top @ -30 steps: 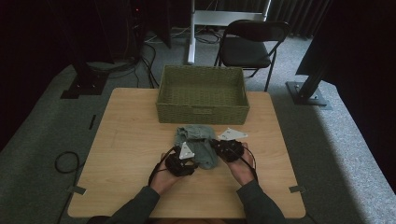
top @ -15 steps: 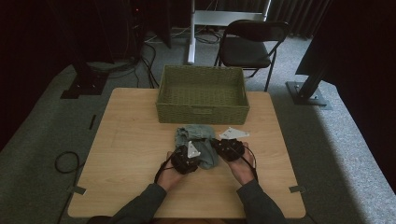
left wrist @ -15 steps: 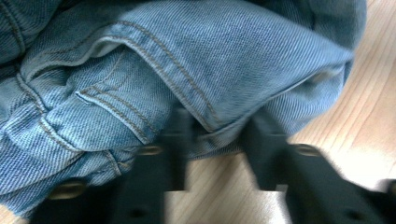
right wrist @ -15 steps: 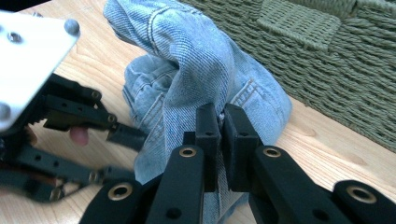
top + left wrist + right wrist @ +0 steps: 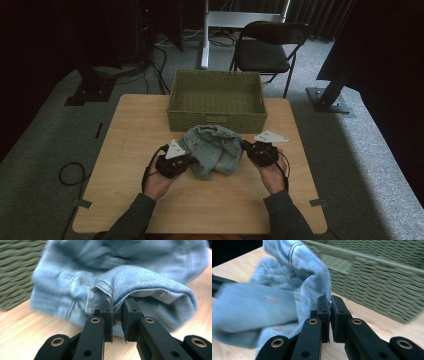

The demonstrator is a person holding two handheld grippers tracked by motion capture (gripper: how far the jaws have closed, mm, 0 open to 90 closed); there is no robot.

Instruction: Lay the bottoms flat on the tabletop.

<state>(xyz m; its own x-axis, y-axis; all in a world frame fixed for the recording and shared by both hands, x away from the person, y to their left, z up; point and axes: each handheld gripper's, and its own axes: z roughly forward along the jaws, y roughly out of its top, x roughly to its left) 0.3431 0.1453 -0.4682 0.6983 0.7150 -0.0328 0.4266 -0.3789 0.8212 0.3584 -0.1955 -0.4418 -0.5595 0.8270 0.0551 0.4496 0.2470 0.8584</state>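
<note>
A crumpled piece of light blue denim (image 5: 214, 150) lies bunched on the wooden table (image 5: 130, 130), just in front of a green woven basket (image 5: 216, 100). My left gripper (image 5: 186, 161) grips its left side; its jaws have just been closing and now pinch a folded denim hem (image 5: 117, 302). My right gripper (image 5: 246, 146) is shut on the denim's right edge (image 5: 317, 285), with a thin fold of cloth caught between its pads. The cloth hangs slack between the two grippers.
The basket (image 5: 382, 277) stands open and hollow right behind the cloth, near the table's far edge. A black folding chair (image 5: 267, 47) and stand bases sit on the grey carpet beyond the table.
The left gripper has closed onto the denim's left side and lifted it. Both hands moved apart a little, and the cloth now bulges higher toward the basket.
</note>
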